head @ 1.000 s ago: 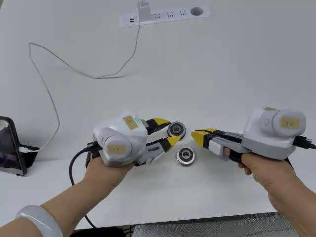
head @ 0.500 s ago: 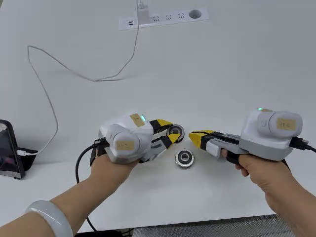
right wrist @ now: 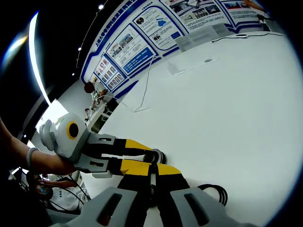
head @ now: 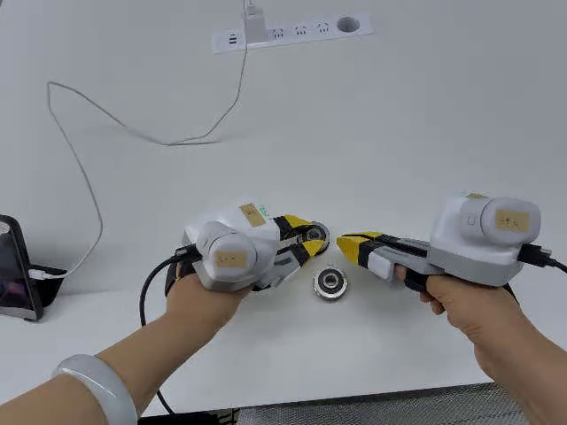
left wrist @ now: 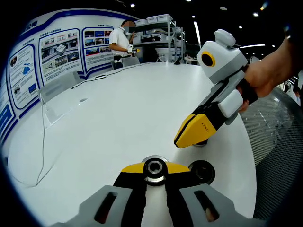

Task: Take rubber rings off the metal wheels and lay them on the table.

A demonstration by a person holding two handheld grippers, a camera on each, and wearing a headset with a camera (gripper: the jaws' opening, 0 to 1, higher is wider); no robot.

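One metal wheel (left wrist: 155,167) sits pinched between the yellow-tipped jaws of the left hand-held gripper (head: 302,237), which is closed onto it, one jaw on each side of the wheel. In the head view this wheel is at the middle of the white bench (head: 399,133), low over its surface; whether it touches the bench cannot be told. A second wheel (head: 330,283) lies flat on the bench just beside the first, nearer the person, with a dark rubber ring (left wrist: 211,173) around it.

The right hand-held gripper (head: 348,245) points at the held wheel from the other side. Its jaws are pressed together with nothing between them, and the tips are close to the first wheel but apart from it.

Farther out, a white power strip (head: 292,29) lies at the far edge of the bench, and a thin white cable (head: 89,177) runs from it to a dark device (head: 16,266) at the left edge. The person's left wrist wears a pale bracelet (head: 97,390).
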